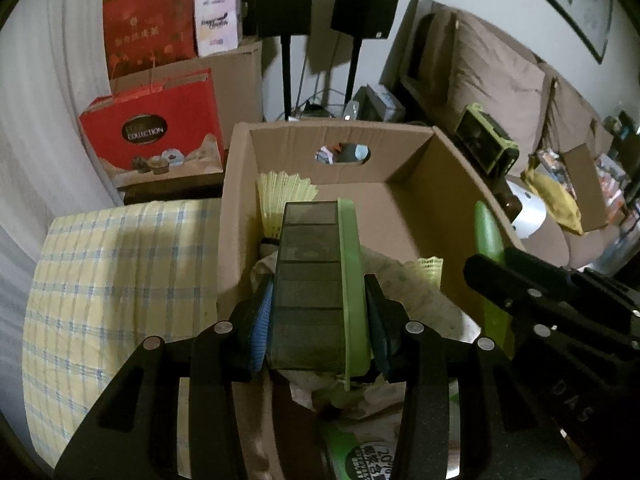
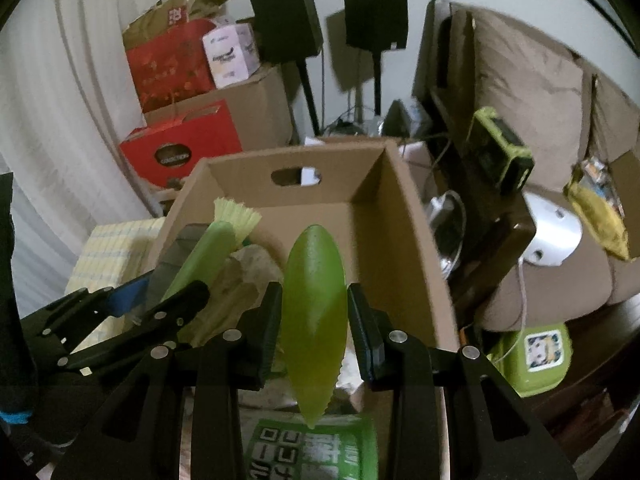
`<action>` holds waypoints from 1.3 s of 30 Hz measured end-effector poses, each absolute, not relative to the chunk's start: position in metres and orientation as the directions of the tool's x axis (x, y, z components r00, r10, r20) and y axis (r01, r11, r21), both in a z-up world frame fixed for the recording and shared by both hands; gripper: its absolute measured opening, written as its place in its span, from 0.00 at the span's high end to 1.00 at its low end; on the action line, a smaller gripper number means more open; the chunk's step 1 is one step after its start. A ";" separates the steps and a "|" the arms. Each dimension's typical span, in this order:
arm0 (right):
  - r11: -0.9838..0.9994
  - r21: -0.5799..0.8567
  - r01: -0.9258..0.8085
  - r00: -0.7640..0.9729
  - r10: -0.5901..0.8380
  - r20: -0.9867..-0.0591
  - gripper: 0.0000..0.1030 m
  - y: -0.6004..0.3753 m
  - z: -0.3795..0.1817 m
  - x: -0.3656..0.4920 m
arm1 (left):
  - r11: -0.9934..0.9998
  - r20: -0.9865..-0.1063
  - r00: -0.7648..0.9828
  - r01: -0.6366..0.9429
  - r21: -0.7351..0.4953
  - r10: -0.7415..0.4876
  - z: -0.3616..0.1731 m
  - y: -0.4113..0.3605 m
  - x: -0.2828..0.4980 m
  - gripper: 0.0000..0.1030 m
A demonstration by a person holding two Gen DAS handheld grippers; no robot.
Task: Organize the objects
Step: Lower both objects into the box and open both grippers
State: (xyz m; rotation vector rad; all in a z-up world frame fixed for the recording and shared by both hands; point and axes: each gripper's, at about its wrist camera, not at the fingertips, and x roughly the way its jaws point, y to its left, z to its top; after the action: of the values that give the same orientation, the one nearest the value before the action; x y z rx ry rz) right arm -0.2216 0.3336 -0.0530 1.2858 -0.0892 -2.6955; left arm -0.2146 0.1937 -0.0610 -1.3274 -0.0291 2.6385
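Grippers both loaded, both poised over the open cardboard box (image 1: 404,208). Left gripper (image 1: 318,320) is clamped on a grey segmented case w/ green lid (image 1: 316,280), fingers narrow and pressing its two long sides; case points to 12 o'clock over the box's near half. Right gripper (image 2: 314,324) holds a green leaf-shaped plastic piece (image 2: 314,304), fingers narrow against its edges, tip aimed at 12 o'clock above the box interior.

Box already has yellow shuttlecocks (image 1: 286,192) at 11 o'clock along the left wall and crumpled paper (image 1: 396,280) under the case. Far-right floor of the box, approx 1 o'clock, looks bare.

Judgement: step in hand = lowering both items into the box. To do it well:
- Go one at a time; the two grippers sit close side by side, so a joint descent risks a knock.
- Leaf piece first, toward 1 o'clock, the bare patch; lay it flat, not on its tip.
- Case next, nearer the middle, clear of the shuttlecock feathers, which would crush.
- Case looks smooth-sided and may slip, so keep it level until it rests on sth, then open.
- Lift straight up afterwards; box walls are thin card and would catch a finger.
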 end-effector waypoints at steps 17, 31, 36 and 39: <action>-0.985 0.137 0.108 -0.618 -0.174 -0.767 0.64 0.333 -0.057 -0.222 | -0.983 -0.765 -0.619 -0.132 -0.124 0.180 -0.043 0.171 -0.209 0.46; -0.993 0.068 0.097 -0.685 -0.116 -0.720 0.39 0.332 -0.035 -0.203 | -0.989 -0.738 -0.660 -0.121 -0.079 0.140 -0.025 0.154 -0.192 0.25; -0.994 0.038 0.098 -0.709 -0.097 -0.699 0.28 0.330 -0.029 -0.193 | -0.992 -0.732 -0.670 -0.100 -0.074 0.123 -0.023 0.142 -0.184 0.19; -0.994 0.028 0.102 -0.727 -0.094 -0.681 0.20 0.328 -0.025 -0.185 | -0.993 -0.722 -0.682 -0.091 -0.072 0.115 -0.020 0.133 -0.178 0.13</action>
State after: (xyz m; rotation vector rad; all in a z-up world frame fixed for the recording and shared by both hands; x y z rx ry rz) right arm -0.1854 0.3276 -0.0246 1.1129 0.0175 -2.8250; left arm -0.1782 0.1331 -0.0202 -1.1980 -0.0453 2.7817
